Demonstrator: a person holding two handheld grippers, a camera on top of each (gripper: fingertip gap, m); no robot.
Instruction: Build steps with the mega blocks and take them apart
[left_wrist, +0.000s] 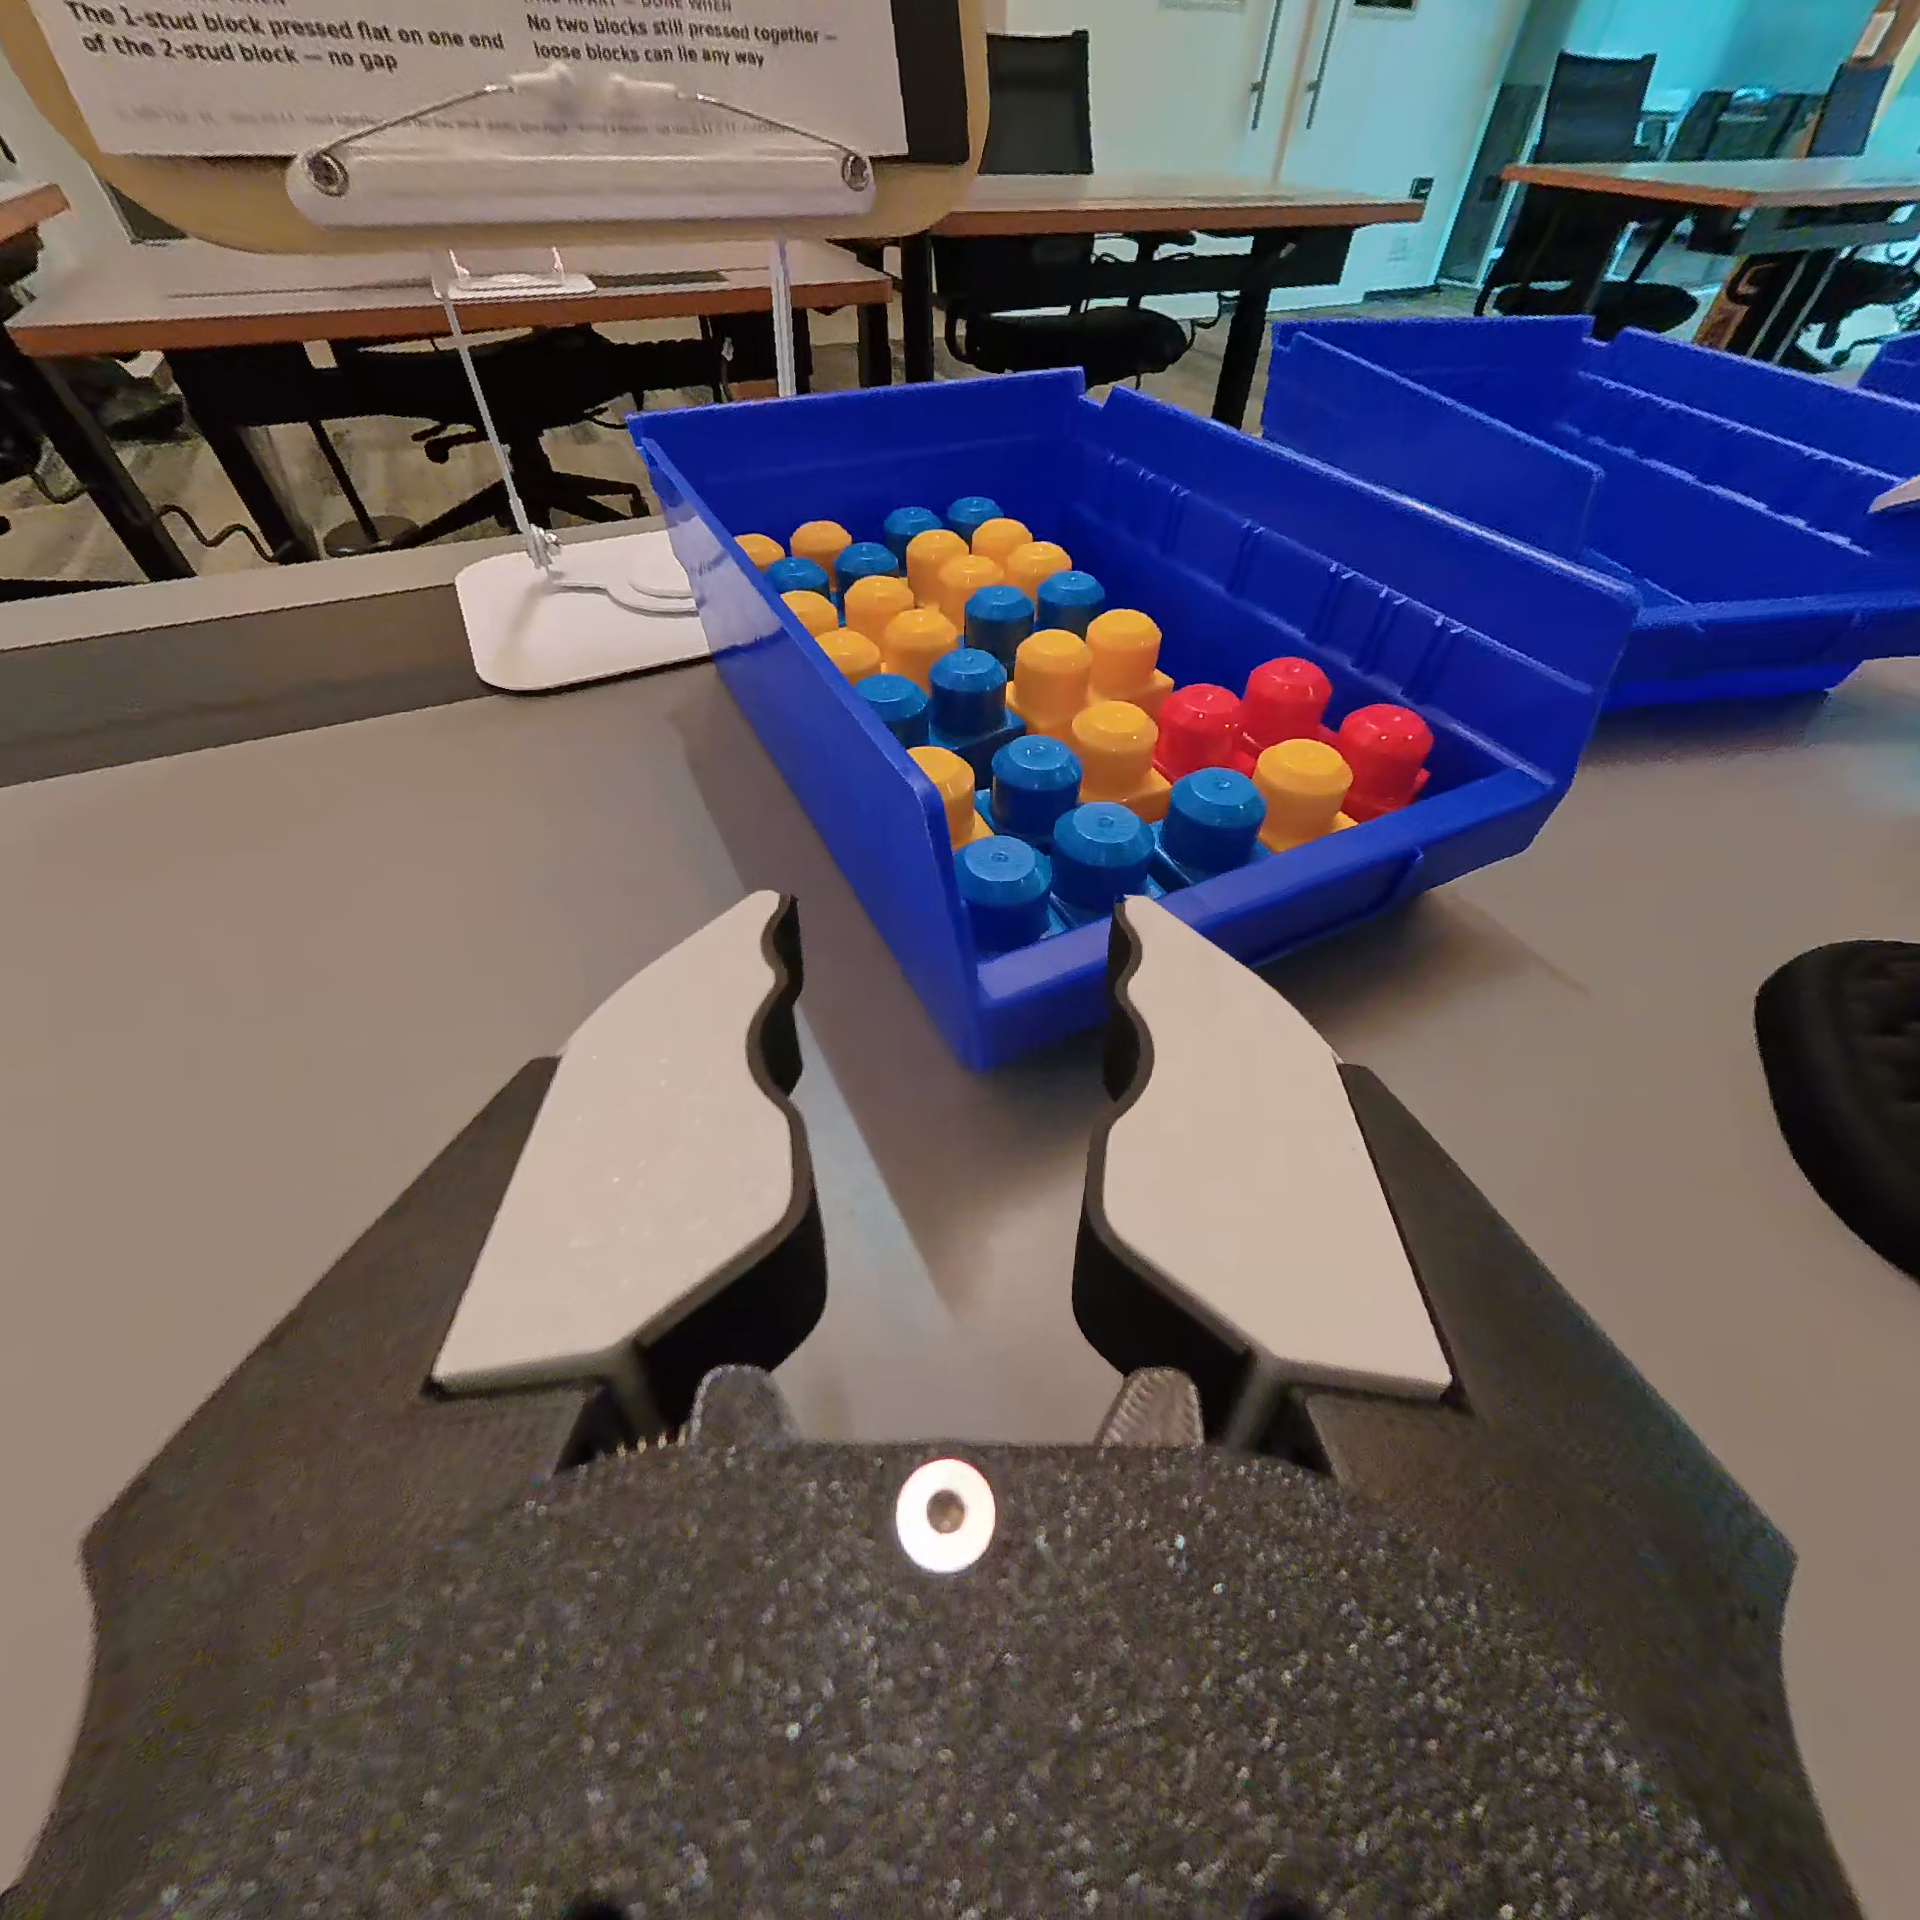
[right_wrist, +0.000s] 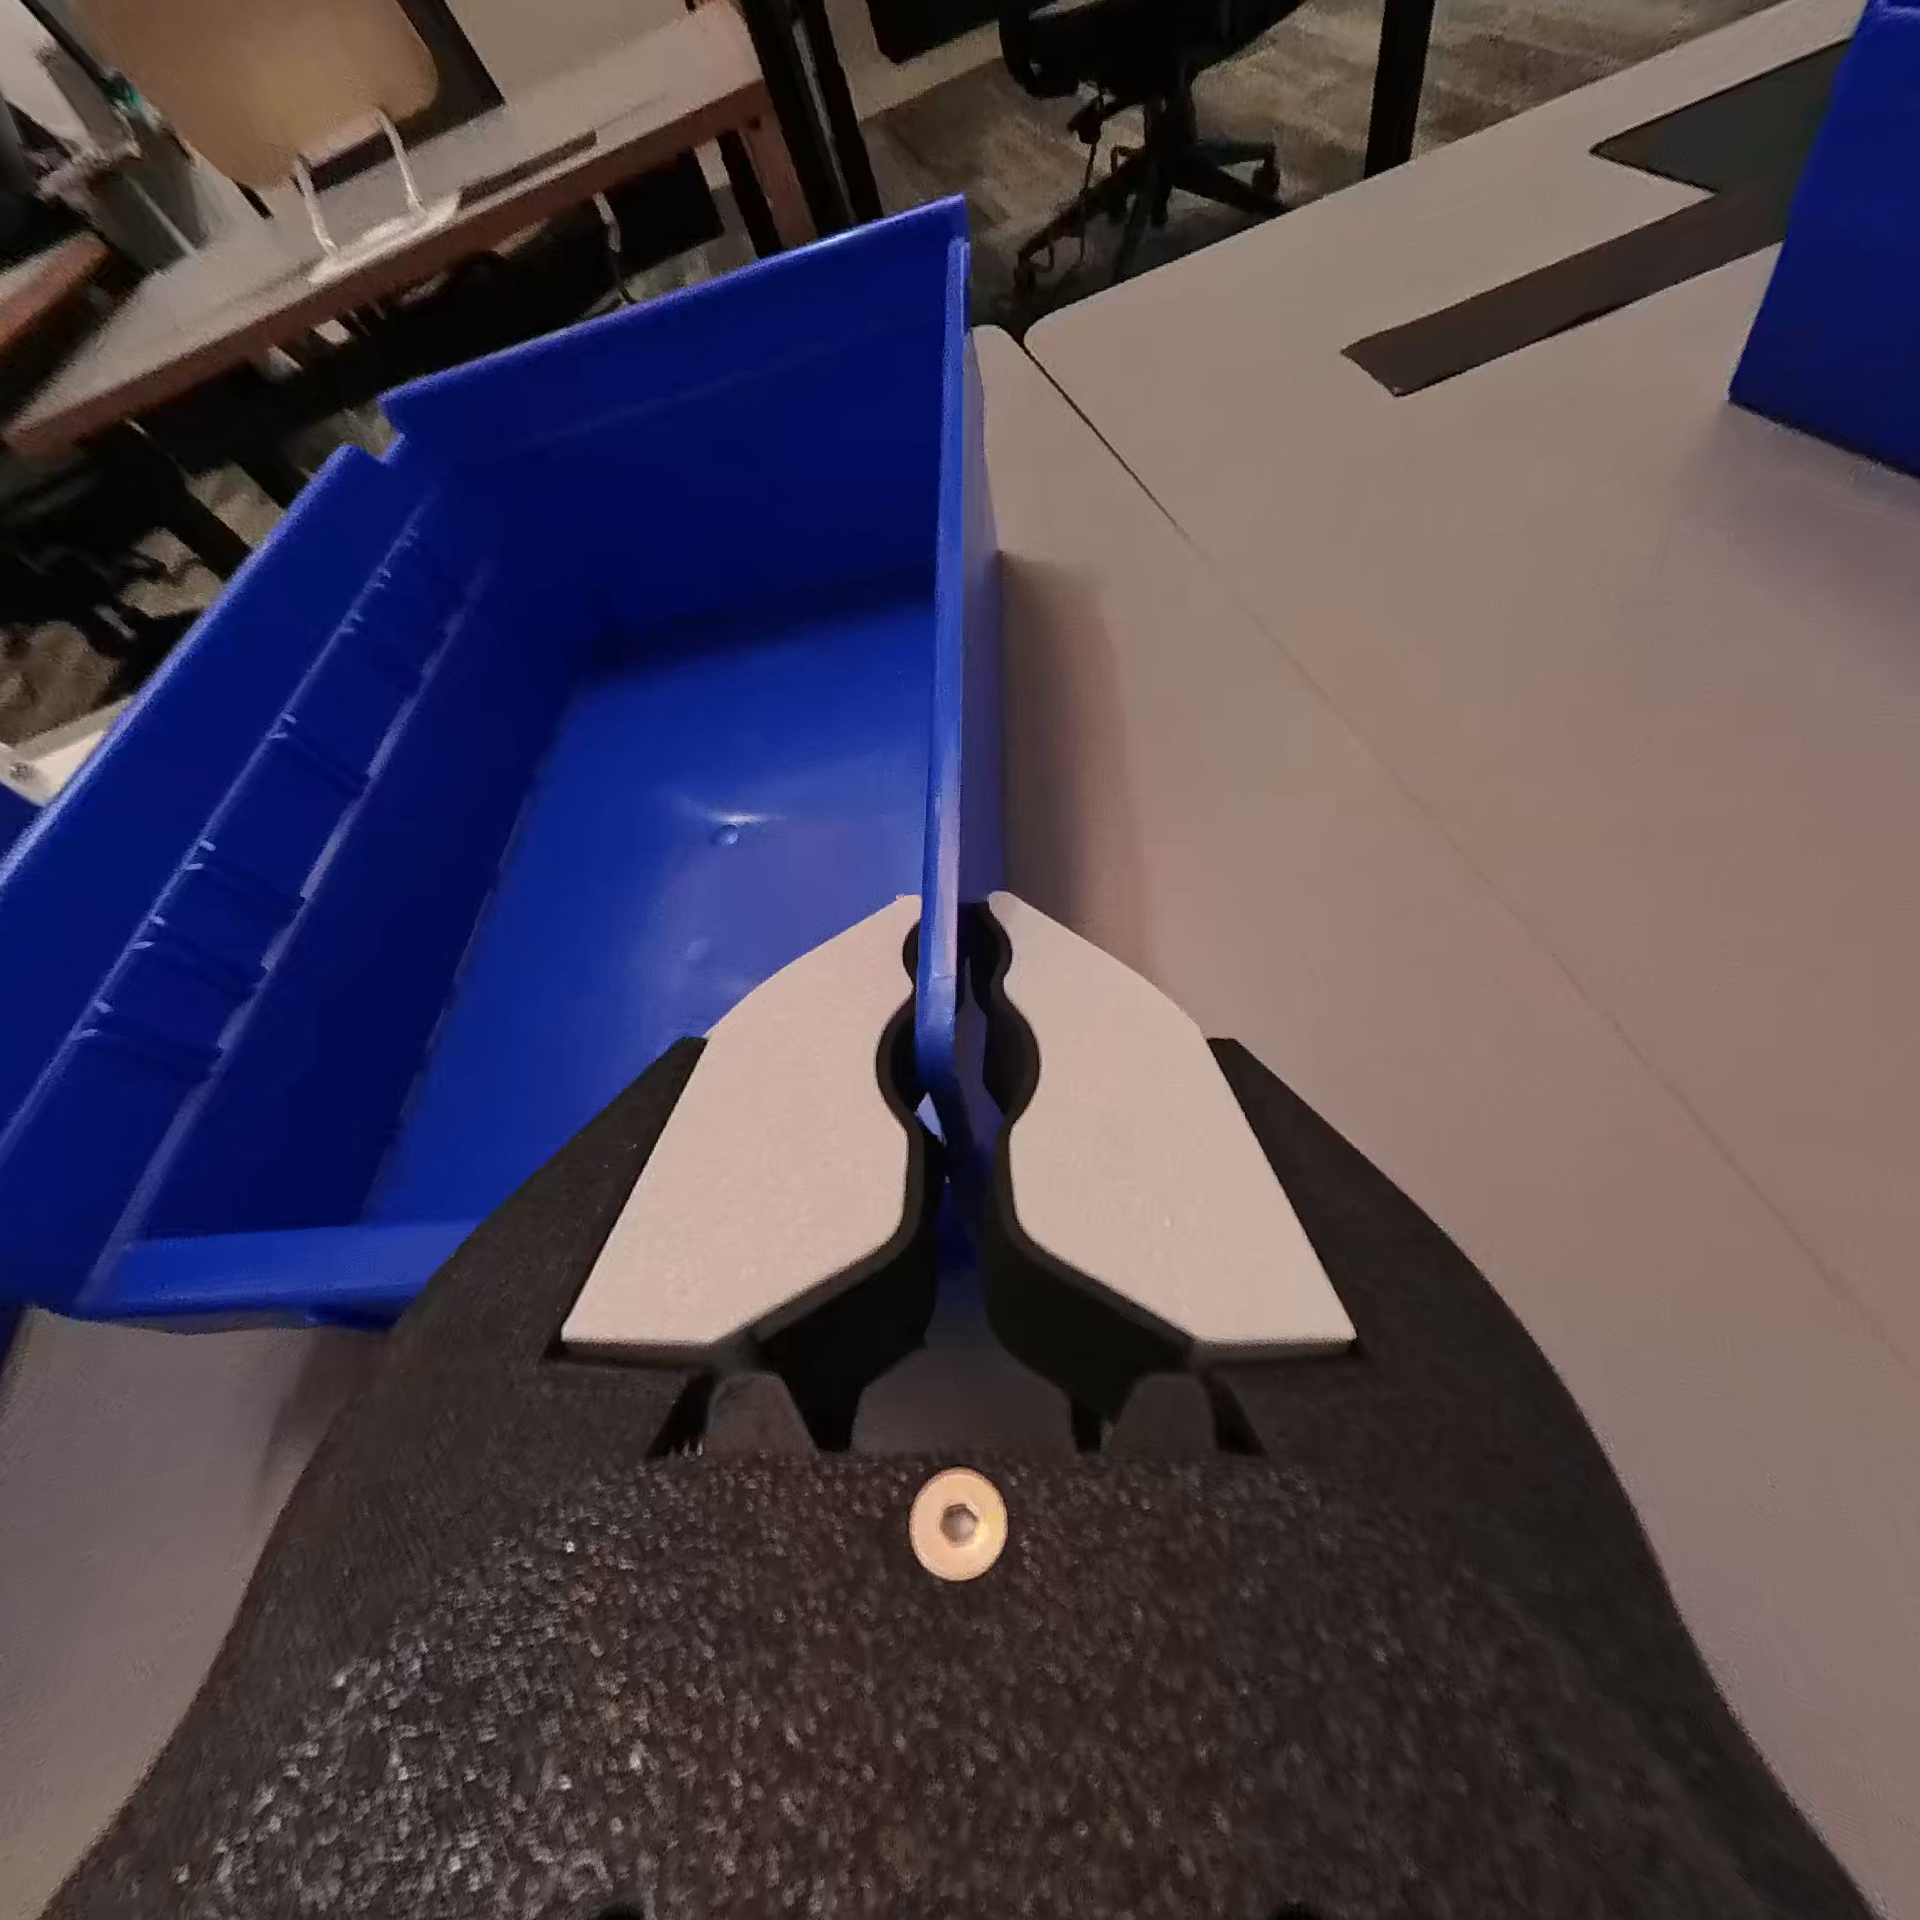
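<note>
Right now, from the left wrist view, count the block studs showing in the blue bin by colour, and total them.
Blue studs: 12
Yellow studs: 15
Red studs: 3
Total: 30 showing in the blue bin; its near wall may hide more.

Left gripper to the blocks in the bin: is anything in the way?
Only the bin's own low front wall. The left gripper, jaws open, sits just before that blue bin, with the blocks standing upright behind the wall. From above nothing covers them. The right gripper is shut on the side wall of an empty blue bin.
</note>
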